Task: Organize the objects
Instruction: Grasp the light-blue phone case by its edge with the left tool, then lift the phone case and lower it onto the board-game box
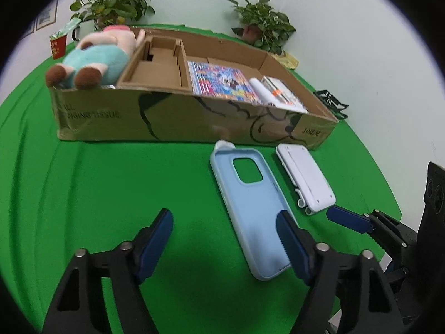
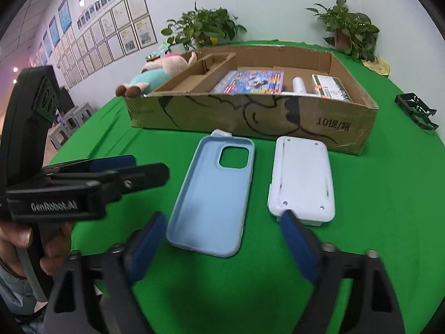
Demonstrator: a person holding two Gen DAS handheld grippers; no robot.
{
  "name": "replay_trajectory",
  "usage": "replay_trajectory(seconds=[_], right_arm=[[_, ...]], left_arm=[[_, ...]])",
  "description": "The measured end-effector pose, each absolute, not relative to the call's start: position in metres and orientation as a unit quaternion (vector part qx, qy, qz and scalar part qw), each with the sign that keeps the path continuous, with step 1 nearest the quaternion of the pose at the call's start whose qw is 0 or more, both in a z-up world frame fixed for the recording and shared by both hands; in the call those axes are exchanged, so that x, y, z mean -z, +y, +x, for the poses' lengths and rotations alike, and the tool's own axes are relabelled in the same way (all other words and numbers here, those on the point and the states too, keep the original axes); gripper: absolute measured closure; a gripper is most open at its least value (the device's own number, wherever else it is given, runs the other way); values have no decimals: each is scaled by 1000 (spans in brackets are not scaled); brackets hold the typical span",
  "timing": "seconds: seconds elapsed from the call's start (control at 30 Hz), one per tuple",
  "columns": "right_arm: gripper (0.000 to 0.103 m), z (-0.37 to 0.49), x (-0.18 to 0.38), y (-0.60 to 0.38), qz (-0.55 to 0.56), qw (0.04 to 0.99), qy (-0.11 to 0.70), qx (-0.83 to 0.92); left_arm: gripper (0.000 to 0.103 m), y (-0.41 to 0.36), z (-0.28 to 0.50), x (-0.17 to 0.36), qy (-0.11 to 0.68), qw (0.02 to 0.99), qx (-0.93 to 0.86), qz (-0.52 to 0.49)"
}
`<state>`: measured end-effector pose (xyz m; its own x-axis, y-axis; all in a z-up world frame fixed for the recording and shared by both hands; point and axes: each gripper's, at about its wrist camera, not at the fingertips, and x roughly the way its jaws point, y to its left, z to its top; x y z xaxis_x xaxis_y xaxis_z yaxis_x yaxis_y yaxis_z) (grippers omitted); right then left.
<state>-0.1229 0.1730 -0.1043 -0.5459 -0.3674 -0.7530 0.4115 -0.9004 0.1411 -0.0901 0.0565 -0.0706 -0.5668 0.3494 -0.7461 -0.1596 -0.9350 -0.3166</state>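
Note:
A light blue phone case lies open side up on the green cloth in front of a long cardboard box. A white flat device lies just right of it. My left gripper is open and empty, its right finger over the case's near end. My right gripper is open and empty, hovering over the near ends of the case and the white device. The box holds a plush toy, a colourful book and white packages.
Two potted plants stand behind the box by the wall. A red cup stands at the back left. A black folded rack lies right of the box. The table edge curves close on the right.

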Motion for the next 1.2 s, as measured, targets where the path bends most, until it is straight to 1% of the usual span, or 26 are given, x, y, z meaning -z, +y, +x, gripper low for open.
replay_trajectory(seconds=[0.1, 0.13, 0.23, 0.27, 0.3, 0.33, 0.37, 0.4, 0.43, 0.47, 0.5, 0.53, 0.57, 0.73, 0.77, 0.8, 0.87, 0.9, 0.93, 1.07, 1.1, 1.13, 1.17, 1.2], right_arm=[[41, -129, 109, 169, 430, 217, 26, 876], [44, -131, 109, 169, 433, 215, 24, 875], [48, -133, 110, 169, 432, 210, 22, 877], [49, -133, 110, 169, 433, 210, 22, 876], [52, -134, 111, 169, 436, 211, 21, 875], [59, -135, 113, 169, 441, 211, 22, 872], [64, -135, 115, 167, 445, 210, 24, 870], [74, -136, 117, 165, 449, 209, 27, 868], [81, -136, 120, 162, 452, 209, 31, 867], [82, -136, 121, 161, 454, 206, 34, 866], [89, -134, 121, 159, 450, 202, 39, 869], [94, -132, 121, 158, 452, 206, 39, 867], [95, -130, 122, 156, 457, 213, 35, 863], [94, -94, 122, 144, 460, 248, 46, 851], [93, -89, 120, 144, 454, 248, 49, 854], [90, -85, 118, 145, 444, 244, 50, 861], [73, -86, 112, 151, 428, 225, 54, 874], [59, -90, 110, 156, 424, 216, 52, 878], [55, -96, 109, 161, 422, 210, 47, 881], [56, -113, 114, 170, 428, 191, 58, 882], [63, -117, 118, 170, 434, 192, 54, 879], [75, -119, 123, 171, 444, 194, 47, 873], [76, -119, 127, 168, 453, 195, 43, 869], [80, -116, 127, 166, 447, 191, 46, 873]], left_arm=[[46, 58, -94, 78, -114, 149, -869, -457], [48, 60, -95, 79, -113, 151, -868, -459], [54, 61, -95, 80, -110, 153, -867, -462], [58, 62, -96, 80, -109, 155, -866, -463], [64, 63, -96, 81, -108, 157, -865, -465], [68, 65, -97, 83, -107, 158, -863, -468], [73, 67, -98, 86, -106, 160, -859, -474], [76, 67, -100, 87, -106, 161, -857, -479], [77, 68, -100, 90, -106, 160, -854, -484], [80, 69, -99, 90, -104, 158, -857, -480], [87, 69, -98, 90, -103, 160, -855, -483], [90, 70, -98, 91, -105, 167, -851, -487], [93, 71, -95, 90, -107, 174, -849, -488], [93, 78, -68, 91, -89, 185, -845, -494], [93, 77, -65, 92, -92, 183, -844, -496], [93, 76, -64, 92, -94, 182, -843, -496], [92, 74, -66, 92, -100, 180, -842, -499], [92, 73, -67, 92, -102, 177, -842, -500], [92, 73, -69, 92, -105, 174, -842, -500], [92, 76, -73, 92, -101, 167, -845, -497], [92, 77, -73, 92, -97, 167, -847, -495], [92, 78, -72, 92, -93, 167, -849, -492], [92, 78, -71, 92, -90, 168, -850, -491], [92, 78, -71, 92, -89, 170, -849, -492]])
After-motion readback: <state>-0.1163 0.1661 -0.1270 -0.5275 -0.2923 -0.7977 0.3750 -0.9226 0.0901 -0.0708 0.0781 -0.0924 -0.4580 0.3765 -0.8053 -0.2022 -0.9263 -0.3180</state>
